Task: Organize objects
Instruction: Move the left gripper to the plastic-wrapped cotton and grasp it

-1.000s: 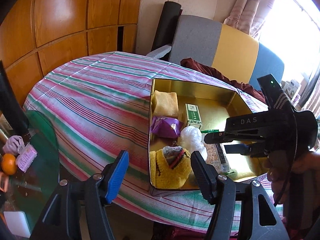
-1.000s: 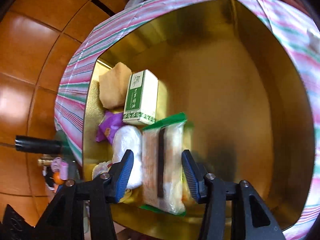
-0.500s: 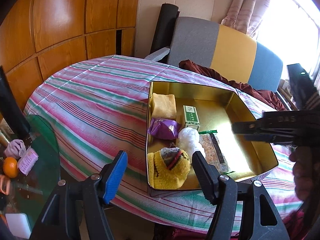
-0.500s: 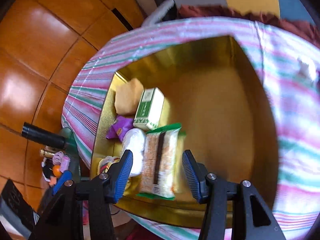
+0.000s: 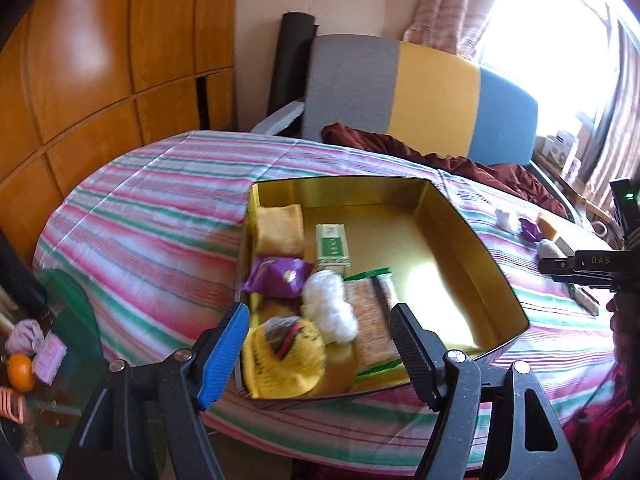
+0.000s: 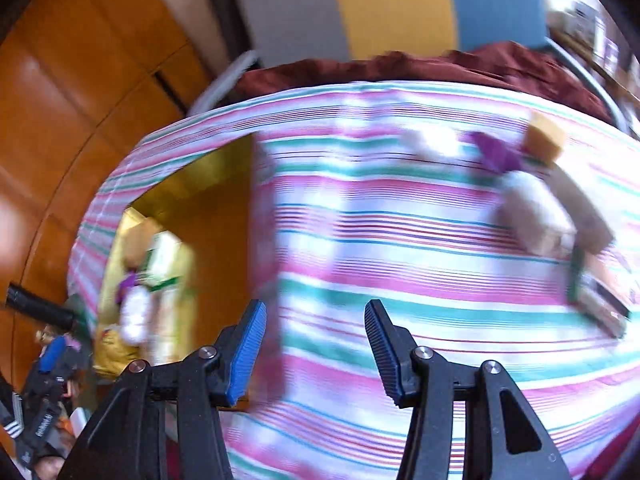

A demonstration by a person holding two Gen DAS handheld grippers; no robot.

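Gold tin (image 5: 472, 240) sits on the striped tablecloth (image 5: 152, 216), left wrist view: its left side is packed with a tan sponge block (image 5: 279, 229), green-white box (image 5: 332, 246), purple packet (image 5: 278, 278), white fluffy ball (image 5: 330, 312), cracker pack (image 5: 370, 316) and yellow knit item (image 5: 286, 354); right half of the tin is bare. Left gripper (image 5: 320, 350) hovers at the tin's near edge, jaws apart and just been opening, nothing between them. Far right on the cloth, loose items wait: white puff (image 5: 505, 218), purple wrapper (image 5: 531, 231), yellow block (image 5: 547, 226). Right wrist view is motion-blurred: right gripper (image 6: 316, 346) is over bare cloth right of the tin, jaws apart, empty. Same leftovers show far right, plus a pale bundle (image 6: 534, 216) and a flat pack (image 6: 600, 300). My read: roughly half done; about five items left to move into the tin.
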